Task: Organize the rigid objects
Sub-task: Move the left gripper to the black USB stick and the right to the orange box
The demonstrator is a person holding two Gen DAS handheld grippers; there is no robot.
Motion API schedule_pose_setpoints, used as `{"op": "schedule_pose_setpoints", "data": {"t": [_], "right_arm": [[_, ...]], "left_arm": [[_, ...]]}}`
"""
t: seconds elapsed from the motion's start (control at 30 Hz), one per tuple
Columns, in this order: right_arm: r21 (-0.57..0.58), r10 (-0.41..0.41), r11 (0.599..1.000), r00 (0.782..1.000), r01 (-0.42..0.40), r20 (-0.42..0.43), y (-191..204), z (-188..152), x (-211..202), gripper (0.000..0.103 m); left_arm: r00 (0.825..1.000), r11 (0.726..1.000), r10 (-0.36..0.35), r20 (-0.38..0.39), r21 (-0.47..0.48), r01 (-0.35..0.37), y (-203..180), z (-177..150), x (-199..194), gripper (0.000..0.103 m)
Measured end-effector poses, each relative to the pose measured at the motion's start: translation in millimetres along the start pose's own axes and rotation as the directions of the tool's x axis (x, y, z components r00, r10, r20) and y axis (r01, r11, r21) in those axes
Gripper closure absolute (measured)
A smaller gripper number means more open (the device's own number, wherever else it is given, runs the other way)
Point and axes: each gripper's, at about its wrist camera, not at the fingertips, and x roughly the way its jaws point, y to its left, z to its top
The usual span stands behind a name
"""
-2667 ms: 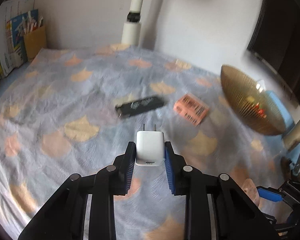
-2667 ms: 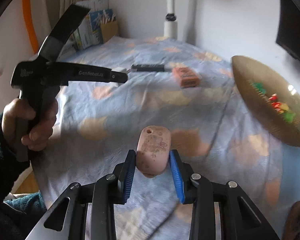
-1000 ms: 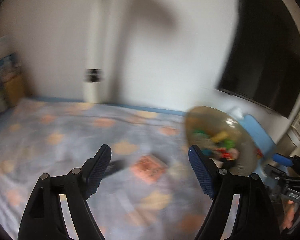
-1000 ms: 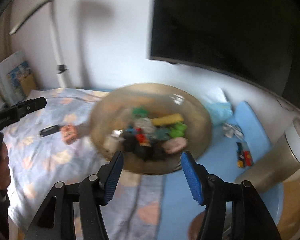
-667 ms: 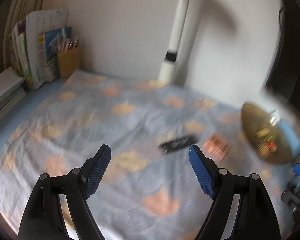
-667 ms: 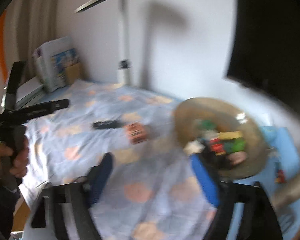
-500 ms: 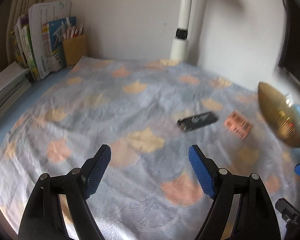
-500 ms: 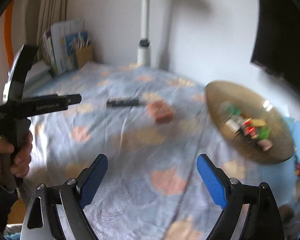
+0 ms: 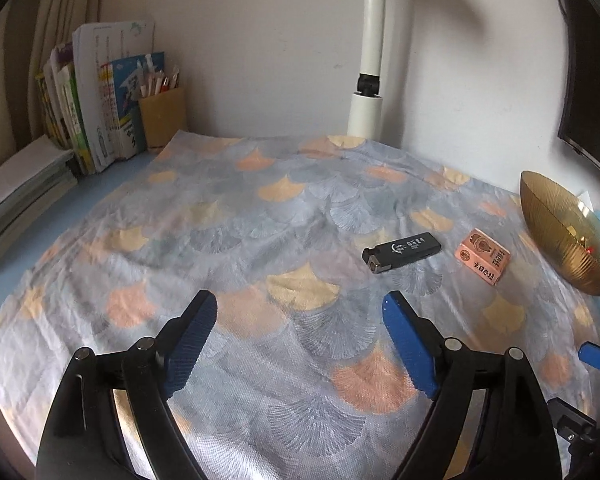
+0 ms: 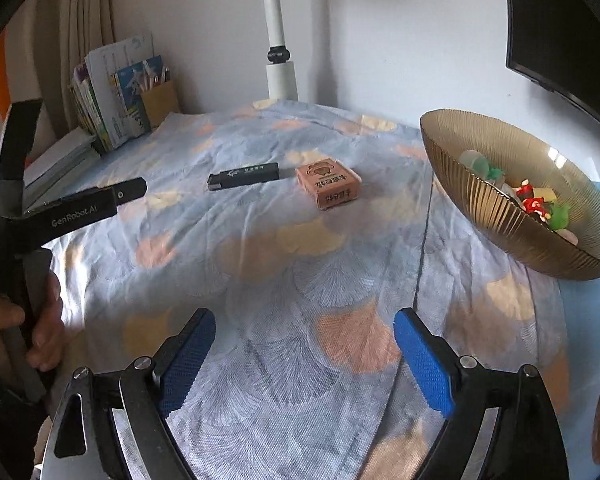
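A black lighter point(image 9: 401, 251) lies on the patterned cloth point(image 9: 260, 216), with a small orange box point(image 9: 484, 255) just to its right. Both also show in the right wrist view, the lighter point(image 10: 244, 175) and the box point(image 10: 329, 185). A ribbed gold bowl point(image 10: 476, 196) at the right holds several small colourful objects; its outside shows in the left wrist view point(image 9: 560, 240). My left gripper point(image 9: 300, 340) is open and empty above the cloth, well short of the lighter. My right gripper point(image 10: 304, 356) is open and empty, near the cloth's front.
Books and papers point(image 9: 96, 92) and a yellow pen holder point(image 9: 162, 114) stand at the back left. A white lamp post point(image 9: 370, 68) rises at the back wall. A dark screen point(image 10: 564, 20) hangs at the right. The left gripper's handle and the hand point(image 10: 28, 224) are at the left.
Both grippers, which earlier held a white charger and a pink object, are now open and empty. They have swung back from the bowl to face the cloth.
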Motion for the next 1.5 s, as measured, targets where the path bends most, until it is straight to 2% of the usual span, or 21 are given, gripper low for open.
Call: {"op": "schedule_pose_setpoints", "data": {"t": [0.13,1.3,1.43,1.5], "right_arm": [[-0.004,0.006,1.000,1.000,-0.006,-0.007,0,1,0,0.013],[0.056,0.022,0.998,0.995,-0.016,-0.101,-16,1,19,0.013],[0.061,0.007,0.998,0.994,0.000,-0.105,-16,0,19,0.013],[0.065,-0.003,0.998,0.994,0.010,-0.108,-15,0,15,0.013]], "left_arm": [[1.000,1.000,-0.008,0.006,0.004,0.008,-1,0,-2,0.015],[1.000,1.000,-0.019,0.009,-0.024,0.019,0,-1,-2,0.015],[1.000,1.000,-0.005,-0.019,-0.015,0.005,-1,-2,0,0.015],[0.997,0.999,-0.034,-0.071,0.011,0.035,-2,-1,3,0.015]]}}
